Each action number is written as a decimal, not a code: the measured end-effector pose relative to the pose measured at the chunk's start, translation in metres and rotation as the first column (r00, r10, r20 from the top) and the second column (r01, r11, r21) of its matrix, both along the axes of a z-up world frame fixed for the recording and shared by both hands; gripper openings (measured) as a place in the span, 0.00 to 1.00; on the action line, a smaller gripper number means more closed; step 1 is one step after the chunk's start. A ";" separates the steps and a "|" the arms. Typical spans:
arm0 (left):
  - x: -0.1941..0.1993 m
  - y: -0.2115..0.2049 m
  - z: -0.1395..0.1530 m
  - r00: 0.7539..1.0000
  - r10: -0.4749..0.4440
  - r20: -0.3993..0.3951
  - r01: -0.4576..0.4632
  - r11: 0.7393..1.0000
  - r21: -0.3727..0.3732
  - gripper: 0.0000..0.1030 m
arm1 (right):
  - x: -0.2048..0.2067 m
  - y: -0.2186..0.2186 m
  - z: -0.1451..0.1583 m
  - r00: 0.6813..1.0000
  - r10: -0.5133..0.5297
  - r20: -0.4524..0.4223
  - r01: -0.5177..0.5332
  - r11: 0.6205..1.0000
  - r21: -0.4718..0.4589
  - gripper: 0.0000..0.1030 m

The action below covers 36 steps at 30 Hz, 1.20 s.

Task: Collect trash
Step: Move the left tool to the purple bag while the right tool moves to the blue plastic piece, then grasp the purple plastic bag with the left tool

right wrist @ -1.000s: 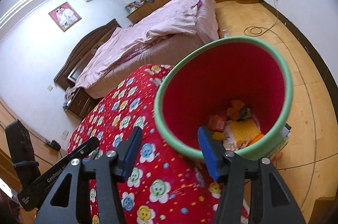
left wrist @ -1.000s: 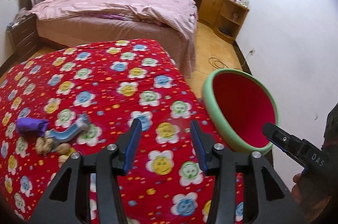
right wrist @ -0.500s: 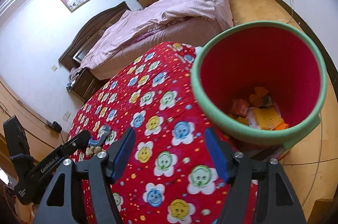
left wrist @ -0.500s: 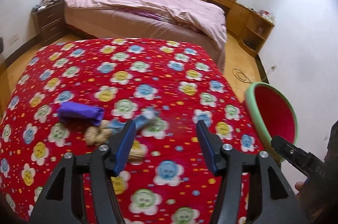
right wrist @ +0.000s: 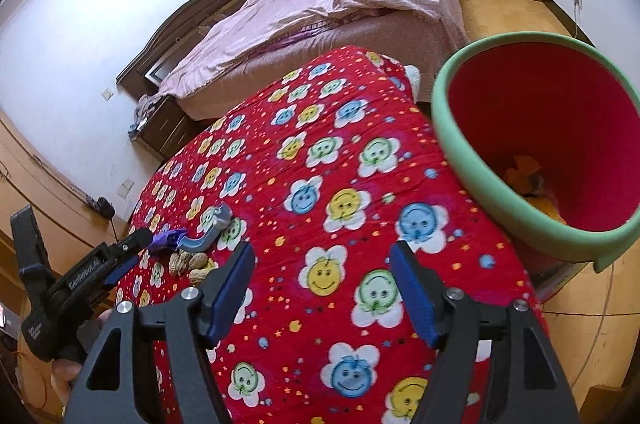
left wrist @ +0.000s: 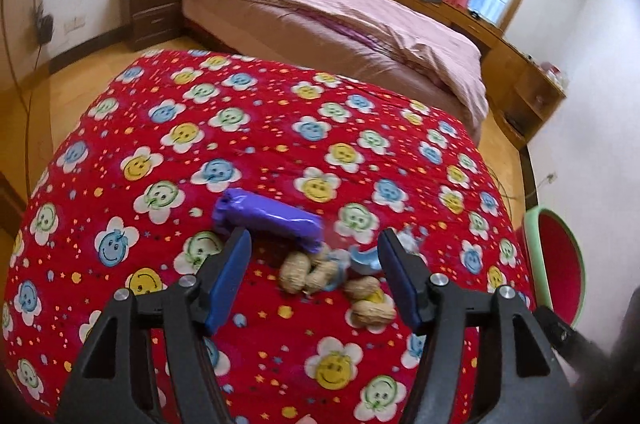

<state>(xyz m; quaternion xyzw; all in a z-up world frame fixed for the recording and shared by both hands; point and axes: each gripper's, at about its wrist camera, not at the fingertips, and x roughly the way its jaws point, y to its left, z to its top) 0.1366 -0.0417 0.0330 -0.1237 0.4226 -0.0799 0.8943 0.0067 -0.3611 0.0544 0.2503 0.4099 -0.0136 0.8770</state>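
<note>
Trash, a purple crumpled plastic wrapper (left wrist: pixel 269 220), tan peanut shells (left wrist: pixel 308 271) and a blue-grey curved plastic scrap (left wrist: pixel 363 259), now lies between the left gripper's (left wrist: pixel 314 278) opening, empty jaws, having sat well left of them a second ago; pickup appears imminent.

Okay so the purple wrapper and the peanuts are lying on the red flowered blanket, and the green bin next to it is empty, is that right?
Not quite. The green bin is not empty: the right wrist view shows orange and yellow trash at its bottom. The rest holds: the purple wrapper and the peanuts lie on the red flowered blanket, with the bin beside it.
</note>
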 end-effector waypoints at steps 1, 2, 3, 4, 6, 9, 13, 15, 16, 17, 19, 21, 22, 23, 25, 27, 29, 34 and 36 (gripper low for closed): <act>0.003 0.003 -0.002 1.000 0.011 -0.008 -0.011 1.000 -0.006 0.64 | 0.001 0.002 0.000 1.000 0.005 -0.002 -0.005 1.000 -0.002 0.70; 0.006 0.006 -0.004 1.000 0.022 -0.014 -0.022 1.000 -0.012 0.64 | 0.001 0.004 0.000 1.000 0.009 -0.003 -0.009 1.000 -0.005 0.70; 0.008 0.008 -0.006 0.999 0.028 -0.018 -0.029 0.999 -0.017 0.64 | 0.002 0.006 0.000 1.000 0.013 -0.004 -0.013 1.000 -0.009 0.70; 0.012 0.010 -0.008 0.999 0.037 -0.027 -0.038 0.999 -0.023 0.64 | 0.003 0.007 0.000 1.000 0.015 -0.005 -0.015 1.000 -0.013 0.70; 0.017 0.013 -0.012 0.998 0.048 -0.040 -0.049 0.998 -0.034 0.64 | 0.003 0.007 -0.001 1.000 0.015 -0.006 -0.015 1.000 -0.018 0.70; 0.027 0.015 -0.018 0.996 0.063 -0.060 -0.065 0.997 -0.041 0.64 | 0.003 0.006 -0.001 1.000 0.009 -0.009 -0.009 1.000 -0.021 0.70; 0.040 0.015 -0.026 0.994 0.072 -0.085 -0.075 0.997 -0.036 0.63 | 0.004 0.005 -0.003 1.000 0.005 -0.012 -0.005 1.000 -0.019 0.70; 0.044 0.013 -0.030 0.994 0.063 -0.088 -0.068 0.997 -0.047 0.63 | 0.004 0.005 -0.003 1.000 0.006 -0.012 -0.007 1.000 -0.019 0.70; 0.046 0.011 -0.031 0.994 0.058 -0.089 -0.062 0.997 -0.049 0.63 | 0.004 0.005 -0.004 1.000 0.010 -0.013 -0.010 1.000 -0.020 0.70; 0.047 0.009 -0.033 0.995 0.052 -0.090 -0.056 0.997 -0.044 0.61 | 0.004 0.005 -0.004 1.000 0.012 -0.013 -0.012 1.000 -0.022 0.70; 0.050 0.007 -0.037 0.994 0.045 -0.098 -0.048 0.998 -0.031 0.53 | 0.006 0.005 -0.005 1.000 0.017 -0.014 -0.017 0.999 -0.030 0.70; 0.052 0.004 -0.040 0.994 0.045 -0.097 -0.045 0.999 -0.004 0.46 | 0.007 0.006 -0.005 1.000 0.020 -0.014 -0.021 0.999 -0.035 0.70; 0.051 0.003 -0.040 0.995 0.046 -0.086 -0.045 0.999 0.015 0.37 | 0.008 0.006 -0.005 1.000 0.021 -0.015 -0.021 0.999 -0.036 0.70; 0.052 0.002 -0.040 0.996 0.036 -0.086 -0.035 0.999 0.018 0.26 | 0.009 0.006 -0.005 1.000 0.022 -0.017 -0.023 0.999 -0.037 0.70; 0.053 0.005 -0.042 0.995 0.023 -0.097 -0.023 1.000 -0.003 0.20 | 0.012 0.007 -0.006 0.999 0.026 -0.022 -0.027 0.999 -0.042 0.70; 0.051 0.008 -0.040 0.995 0.015 -0.094 -0.016 1.000 -0.008 0.18 | 0.016 0.011 -0.006 0.999 0.037 -0.026 -0.038 0.998 -0.048 0.70; 0.048 0.011 -0.036 0.997 0.005 -0.083 -0.005 1.000 -0.002 0.18 | 0.020 0.016 -0.006 0.998 0.051 -0.029 -0.053 0.997 -0.050 0.70; 0.034 0.022 -0.025 0.999 0.000 -0.054 0.002 0.999 0.035 0.18 | 0.035 0.037 -0.007 0.992 0.124 -0.033 -0.126 0.990 -0.060 0.71; 0.029 0.029 -0.023 0.998 0.010 -0.054 -0.008 0.999 0.045 0.18 | 0.042 0.048 -0.007 0.986 0.163 -0.032 -0.165 0.984 -0.065 0.76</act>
